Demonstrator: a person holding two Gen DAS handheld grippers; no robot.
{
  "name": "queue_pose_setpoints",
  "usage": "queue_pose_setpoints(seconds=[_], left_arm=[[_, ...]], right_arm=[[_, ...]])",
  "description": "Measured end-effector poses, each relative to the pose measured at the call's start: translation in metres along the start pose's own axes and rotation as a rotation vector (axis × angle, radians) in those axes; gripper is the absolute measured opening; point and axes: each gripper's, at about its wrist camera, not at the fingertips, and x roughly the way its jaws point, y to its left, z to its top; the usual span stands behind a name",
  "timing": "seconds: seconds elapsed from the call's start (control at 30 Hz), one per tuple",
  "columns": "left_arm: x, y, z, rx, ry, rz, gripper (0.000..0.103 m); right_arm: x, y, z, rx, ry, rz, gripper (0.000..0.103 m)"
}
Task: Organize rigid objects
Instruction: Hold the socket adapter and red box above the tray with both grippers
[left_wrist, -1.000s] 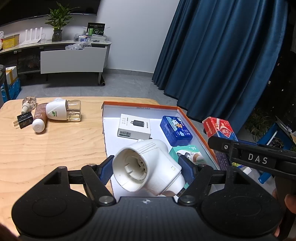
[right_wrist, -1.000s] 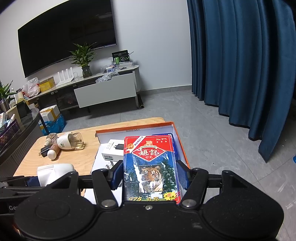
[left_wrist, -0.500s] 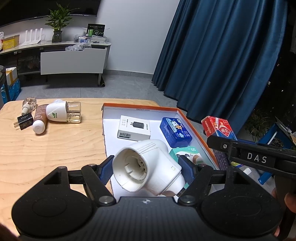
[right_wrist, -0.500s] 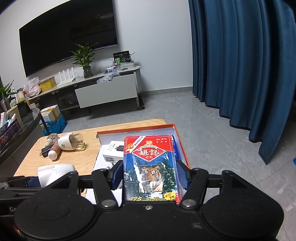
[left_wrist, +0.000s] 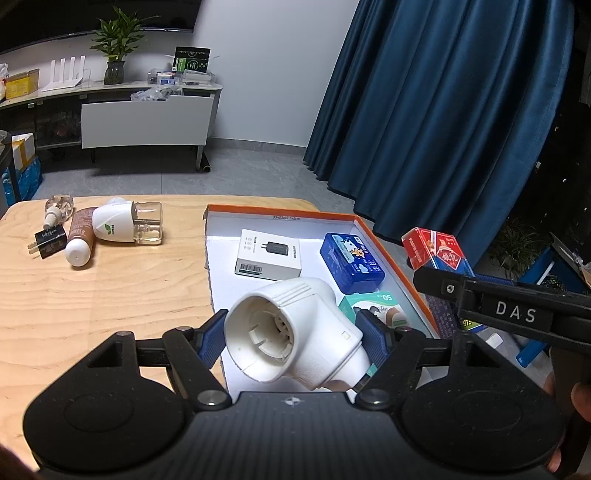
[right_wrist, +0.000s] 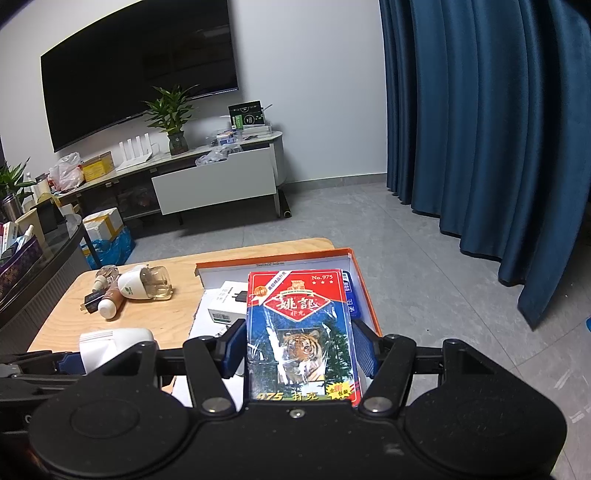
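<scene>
My left gripper (left_wrist: 293, 338) is shut on a white plastic device (left_wrist: 291, 332) with a round open end, held above the near part of an orange-rimmed box lid (left_wrist: 391, 258). My right gripper (right_wrist: 299, 349) is shut on a red and blue playing-card pack (right_wrist: 301, 332) with a tiger picture, held above the box lid's right side (right_wrist: 364, 295). In the left wrist view that pack (left_wrist: 437, 253) shows beyond the right rim. Inside the lid lie a white charger box (left_wrist: 269, 254), a blue tin (left_wrist: 352, 262) and a teal box (left_wrist: 376, 308).
On the wooden table (left_wrist: 92, 295) at the far left lie a white and clear bottle (left_wrist: 127, 225), a brown tube (left_wrist: 79, 240), a black plug (left_wrist: 48, 242) and a small clear bottle (left_wrist: 57, 208). Blue curtains (right_wrist: 480, 129) hang at the right; a TV bench (right_wrist: 207, 173) stands behind.
</scene>
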Motion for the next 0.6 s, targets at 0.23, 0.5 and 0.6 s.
queue_pose_setpoints(seconds=[0.23, 0.5, 0.6], left_arm=[[-0.0010, 0.0004, 0.0009, 0.002, 0.001, 0.002, 0.075], [-0.0006, 0.0012, 0.0002, 0.002, 0.004, 0.004, 0.075], [0.0000, 0.0017, -0.0003, 0.000, 0.007, 0.005, 0.075]], right_arm=[[0.0000, 0.0012, 0.0012, -0.004, 0.001, 0.002, 0.072], [-0.0001, 0.0014, 0.0016, -0.004, 0.002, 0.001, 0.072], [0.0006, 0.0018, 0.0011, -0.007, 0.008, 0.001, 0.072]])
